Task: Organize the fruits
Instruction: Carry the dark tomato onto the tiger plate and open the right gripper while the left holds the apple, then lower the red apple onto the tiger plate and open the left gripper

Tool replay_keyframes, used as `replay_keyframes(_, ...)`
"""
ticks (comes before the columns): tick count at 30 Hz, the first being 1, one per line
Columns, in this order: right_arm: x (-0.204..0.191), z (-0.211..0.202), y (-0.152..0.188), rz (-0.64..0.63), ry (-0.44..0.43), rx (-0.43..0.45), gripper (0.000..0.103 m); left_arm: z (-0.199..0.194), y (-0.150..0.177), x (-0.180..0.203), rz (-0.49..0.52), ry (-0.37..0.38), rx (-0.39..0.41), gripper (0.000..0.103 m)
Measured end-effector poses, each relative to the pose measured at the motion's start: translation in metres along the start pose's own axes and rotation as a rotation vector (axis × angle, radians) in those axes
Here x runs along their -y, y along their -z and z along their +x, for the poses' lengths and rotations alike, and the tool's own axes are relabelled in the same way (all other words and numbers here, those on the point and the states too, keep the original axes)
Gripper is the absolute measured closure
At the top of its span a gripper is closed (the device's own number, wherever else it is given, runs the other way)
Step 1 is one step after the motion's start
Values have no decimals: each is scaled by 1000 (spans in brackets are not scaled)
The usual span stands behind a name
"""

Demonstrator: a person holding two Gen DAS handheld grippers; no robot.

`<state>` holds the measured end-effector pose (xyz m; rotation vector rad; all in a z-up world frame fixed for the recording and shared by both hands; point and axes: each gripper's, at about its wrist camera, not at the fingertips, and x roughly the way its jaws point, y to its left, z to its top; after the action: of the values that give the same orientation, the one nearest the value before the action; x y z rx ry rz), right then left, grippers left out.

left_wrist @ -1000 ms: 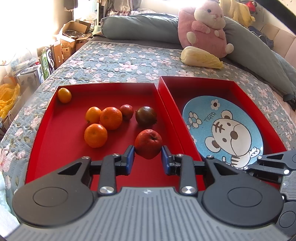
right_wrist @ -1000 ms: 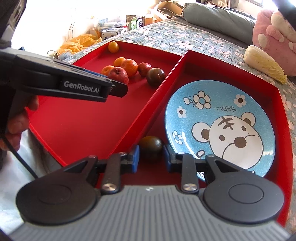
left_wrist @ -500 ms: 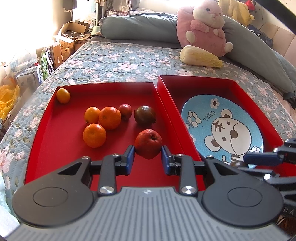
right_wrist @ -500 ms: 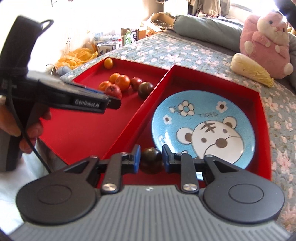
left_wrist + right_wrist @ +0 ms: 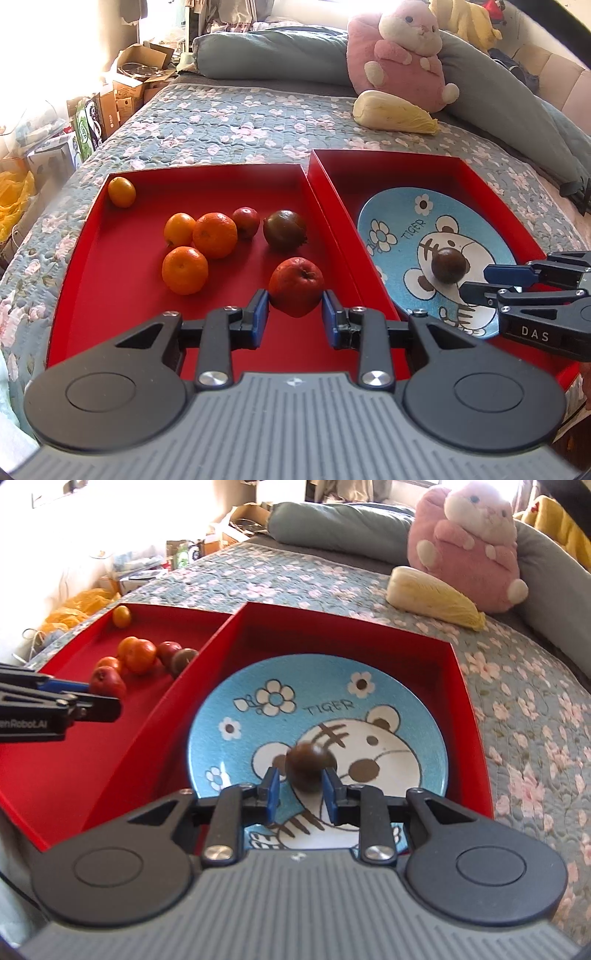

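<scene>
The right hand-held gripper [image 5: 300,788], half a second ago low at the tray's near edge, now grasps the dark round fruit [image 5: 310,766] over the blue tiger plate [image 5: 406,709] at frame centre, ready for release; the left hand-held gripper [image 5: 295,317] stays clamped on the red apple [image 5: 295,286]

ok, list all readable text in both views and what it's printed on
"TIGER": on the blue tiger plate.
"DAS": on the right gripper, body side, left wrist view.
"enRobot.AI": on the left gripper, cut off at the frame edge.
Cardboard boxes beside the bed: print too small to read.
</scene>
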<state>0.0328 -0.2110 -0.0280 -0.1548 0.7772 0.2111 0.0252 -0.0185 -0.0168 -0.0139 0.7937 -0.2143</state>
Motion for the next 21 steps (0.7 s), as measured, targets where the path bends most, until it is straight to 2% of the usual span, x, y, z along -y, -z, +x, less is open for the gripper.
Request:
replay_keyframes(1,1,-3,1,10,1,7,63,0,0,0,4,1,3,67)
replay_keyframes(2,2,-6,2,16,-3,17,62,-1,0,1,11,2,8,67)
replay_keyframes(6,6,-14,6,29,-18,28,62,-9,-3,9,49,26,41,67)
replay_keyframes(10,11,-9,13,43,-15,3,61,-16,-9,23,72,91,59,67)
replay_keyframes(15,15,-3,26,72,-25,-35,62,-12,-18,54,94,165,53,67)
replay_keyframes(17,14,-3,28,72,-25,-25,61,-7,-21,71,107,200,50,66)
replay_keyframes(21,15,-2,27,82,-39,-32,61,11,-18,97,149,214,25,66)
